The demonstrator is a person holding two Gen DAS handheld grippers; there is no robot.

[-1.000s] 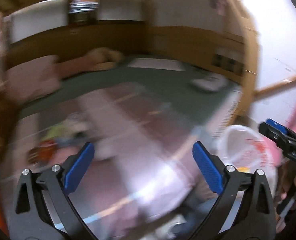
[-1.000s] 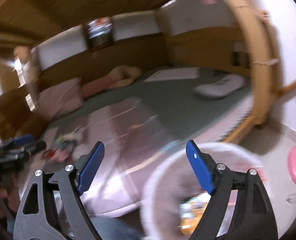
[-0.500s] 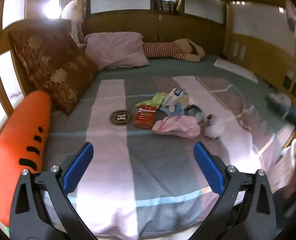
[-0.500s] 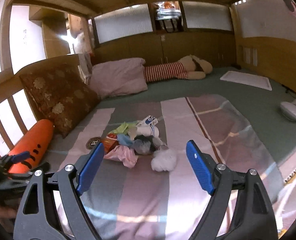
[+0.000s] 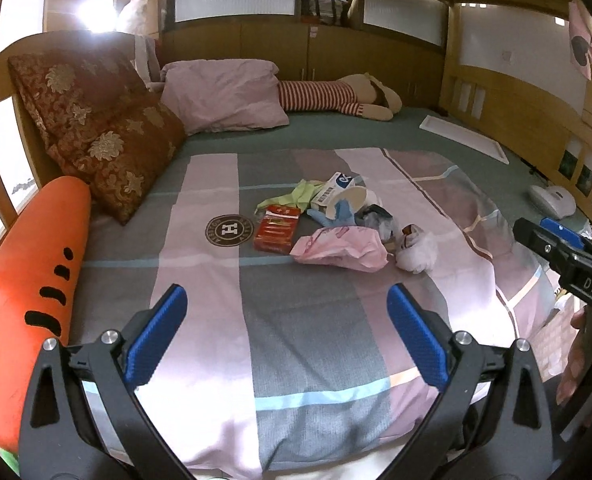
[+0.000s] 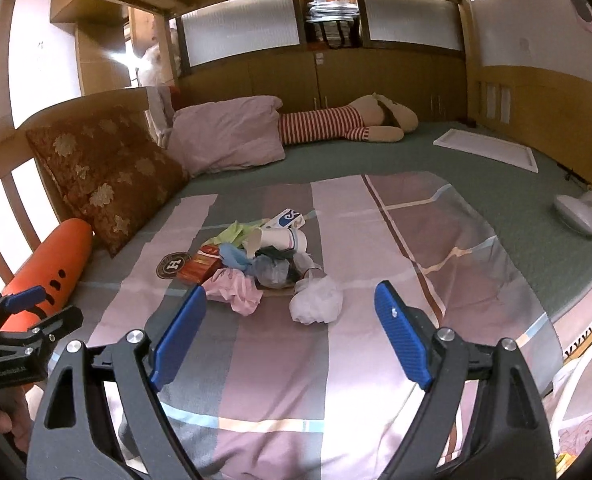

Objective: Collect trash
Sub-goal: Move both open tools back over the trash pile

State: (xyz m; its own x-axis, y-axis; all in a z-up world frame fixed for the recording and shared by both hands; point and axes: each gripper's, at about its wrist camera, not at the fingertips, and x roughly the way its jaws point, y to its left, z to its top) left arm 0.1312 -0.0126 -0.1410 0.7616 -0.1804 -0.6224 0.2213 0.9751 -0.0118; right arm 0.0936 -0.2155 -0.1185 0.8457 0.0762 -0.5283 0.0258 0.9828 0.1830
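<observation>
A pile of trash lies mid-bed on the striped blanket point(image 5: 296, 340): a red packet point(image 5: 276, 229), a pink crumpled bag point(image 5: 341, 248), a white crumpled bag point(image 5: 417, 252), a paper cup point(image 6: 278, 241), a blue glove point(image 5: 335, 216), green paper point(image 5: 296, 196) and a white-blue box point(image 5: 335, 190). My left gripper point(image 5: 286, 336) is open and empty, well short of the pile. My right gripper point(image 6: 290, 340) is open and empty, just in front of the white bag point(image 6: 315, 304) and pink bag point(image 6: 238, 290).
An orange carrot cushion point(image 5: 28, 280) and brown floral pillows point(image 5: 100, 136) line the left side. A pink pillow point(image 5: 224, 98) and striped plush toy point(image 5: 335, 96) lie at the back. A white device point(image 6: 585, 212) sits right. A white bin liner point(image 6: 583, 400) shows at lower right.
Both cameras have swung from the white bin at the bed's right side to face the trash pile on the bed. Both grippers stay open and empty.
</observation>
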